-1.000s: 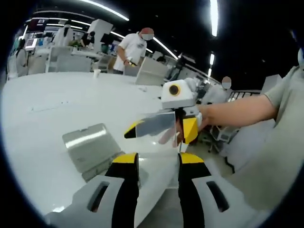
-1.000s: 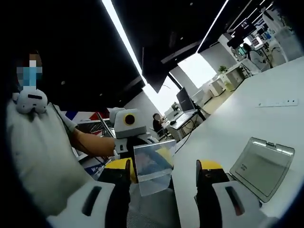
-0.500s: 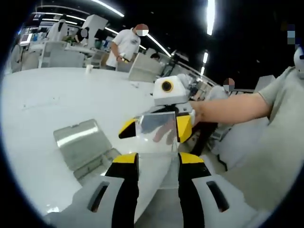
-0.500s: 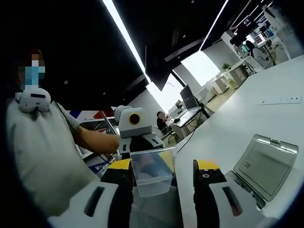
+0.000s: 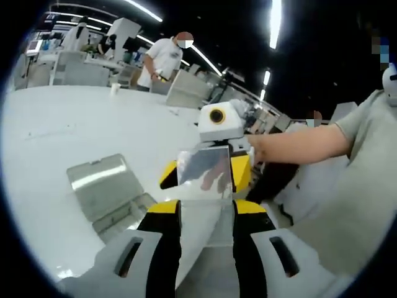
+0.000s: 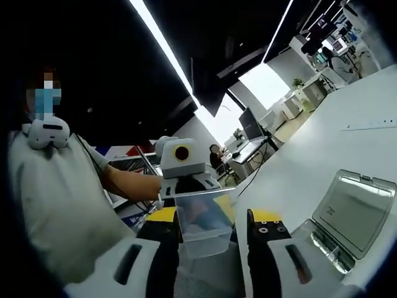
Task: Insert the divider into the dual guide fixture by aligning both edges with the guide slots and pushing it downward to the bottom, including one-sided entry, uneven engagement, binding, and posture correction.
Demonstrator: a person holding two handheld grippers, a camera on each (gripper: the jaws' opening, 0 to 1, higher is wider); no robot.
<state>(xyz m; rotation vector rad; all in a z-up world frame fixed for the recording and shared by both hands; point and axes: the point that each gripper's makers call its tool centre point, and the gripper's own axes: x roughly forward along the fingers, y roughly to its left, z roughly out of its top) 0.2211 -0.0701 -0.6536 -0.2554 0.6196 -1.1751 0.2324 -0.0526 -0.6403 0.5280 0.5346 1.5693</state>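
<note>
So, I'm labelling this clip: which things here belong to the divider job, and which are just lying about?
Job in hand:
- clear divider, between the right tongs
- left tongs, facing it
- clear open fixture on the white table

Lying about:
- cup
- power strip
- monitor
- person at the far bench

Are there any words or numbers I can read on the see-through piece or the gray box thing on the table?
None can be read.
Clear divider: no print shows, just reflections.
Gray fixture on the white table: no label shows; it is too blurred to be sure.
Red and blue sign behind the person's arm: lettering too small and blurred to read.
</note>
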